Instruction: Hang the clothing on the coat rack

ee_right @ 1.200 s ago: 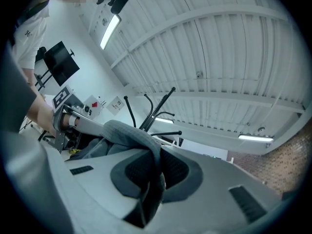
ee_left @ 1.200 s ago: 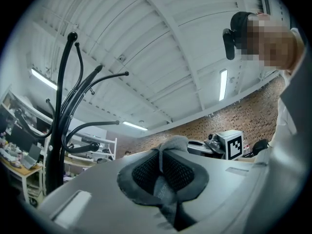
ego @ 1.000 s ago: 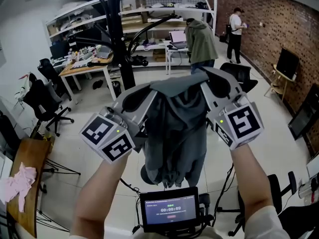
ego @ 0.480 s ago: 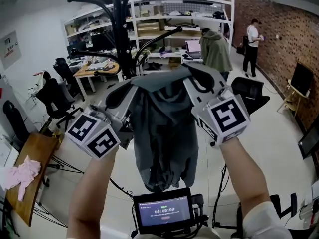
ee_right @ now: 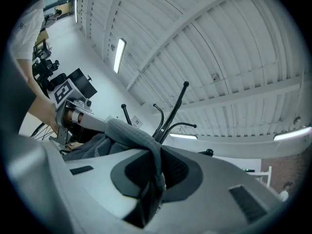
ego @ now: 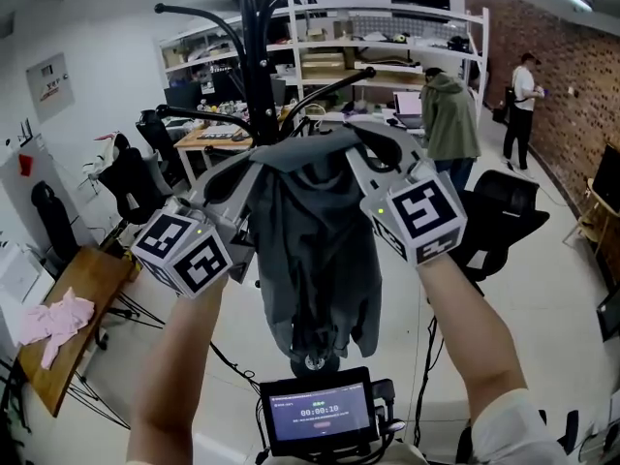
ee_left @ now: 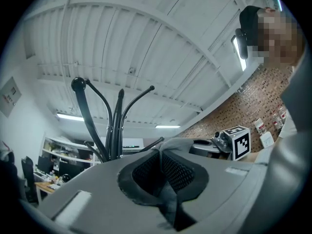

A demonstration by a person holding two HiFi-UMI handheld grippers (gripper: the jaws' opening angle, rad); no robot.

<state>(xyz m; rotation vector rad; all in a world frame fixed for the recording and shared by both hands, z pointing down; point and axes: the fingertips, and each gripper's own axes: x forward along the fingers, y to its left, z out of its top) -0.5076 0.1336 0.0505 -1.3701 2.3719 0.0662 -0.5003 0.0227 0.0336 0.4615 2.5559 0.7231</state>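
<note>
A dark grey garment (ego: 315, 250) hangs between my two grippers, held up by its top edge. My left gripper (ego: 250, 168) is shut on the left part of that edge, and a fold of cloth (ee_left: 165, 182) is pinched in its jaws. On the right part my right gripper (ego: 360, 141) is shut, the cloth (ee_right: 139, 138) draped over its jaws. The black coat rack (ego: 258, 66) stands just behind the garment. Its curved arms (ee_left: 113, 126) rise above the jaws, and its hooks (ee_right: 168, 118) also show in the right gripper view.
A wooden table (ego: 73, 294) with a pink cloth (ego: 50, 320) stands at the left. Office chairs (ego: 126, 177), desks and shelves (ego: 387, 56) fill the back. Two people (ego: 448, 114) stand at the far right. A small screen (ego: 315, 410) sits below the garment.
Both grippers have lifted the garment higher and nearer to the coat rack. The rack's pole and arms now stand right behind the garment's top edge.
</note>
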